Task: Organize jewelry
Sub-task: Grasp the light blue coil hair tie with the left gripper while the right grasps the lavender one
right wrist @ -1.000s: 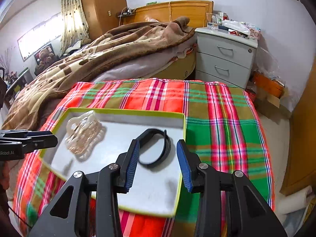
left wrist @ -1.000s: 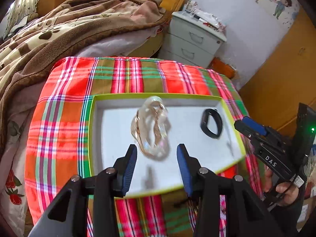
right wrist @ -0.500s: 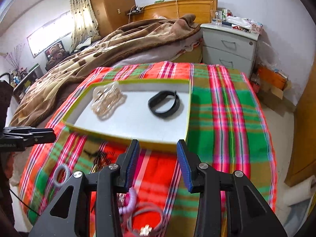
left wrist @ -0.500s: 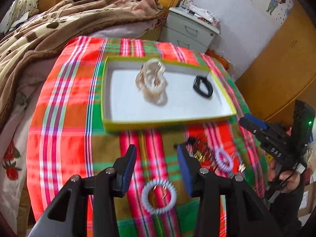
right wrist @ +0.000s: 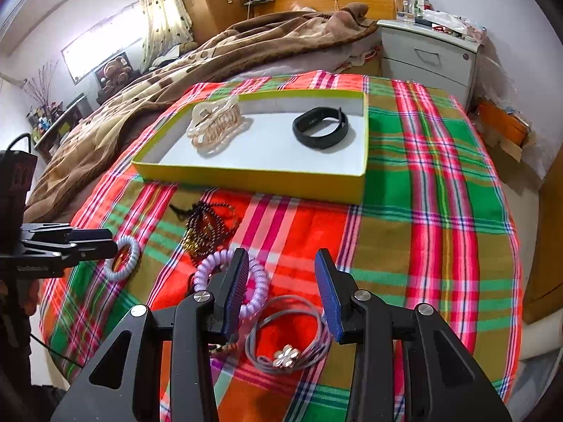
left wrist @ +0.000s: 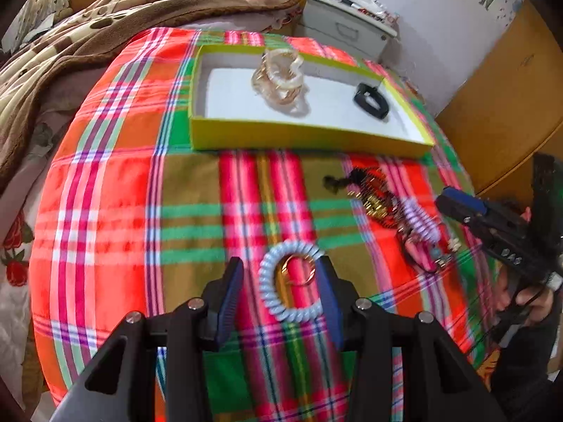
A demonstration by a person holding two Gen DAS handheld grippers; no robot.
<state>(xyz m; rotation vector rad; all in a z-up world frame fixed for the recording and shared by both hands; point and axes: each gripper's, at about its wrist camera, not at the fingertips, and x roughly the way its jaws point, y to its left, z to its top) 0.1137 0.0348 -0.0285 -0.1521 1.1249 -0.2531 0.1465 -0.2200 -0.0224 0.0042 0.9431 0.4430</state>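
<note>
A yellow-green tray (left wrist: 302, 138) (right wrist: 253, 180) on the plaid cloth holds a clear hair claw (left wrist: 279, 81) (right wrist: 214, 126) and a black band (left wrist: 371, 100) (right wrist: 321, 127). In front of the tray lie a pale blue spiral tie (left wrist: 272, 295) (right wrist: 121, 258), dark beads (left wrist: 369, 190) (right wrist: 207, 227), a lilac spiral tie (left wrist: 420, 221) (right wrist: 255, 290) and a grey cord with a flower charm (right wrist: 286, 343). My left gripper (left wrist: 281, 297) is open, straddling the blue tie. My right gripper (right wrist: 279, 290) is open above the grey cord and lilac tie.
The plaid cloth (right wrist: 432, 218) covers a rounded table. A bed with a brown blanket (right wrist: 197, 66) lies behind it, a grey nightstand (right wrist: 429, 52) at the back right, and a wooden wardrobe (left wrist: 499, 81) on the right.
Both grippers have pulled back from over the tray toward the near side of the table. The loose jewelry in front of the tray has come into view beneath them.
</note>
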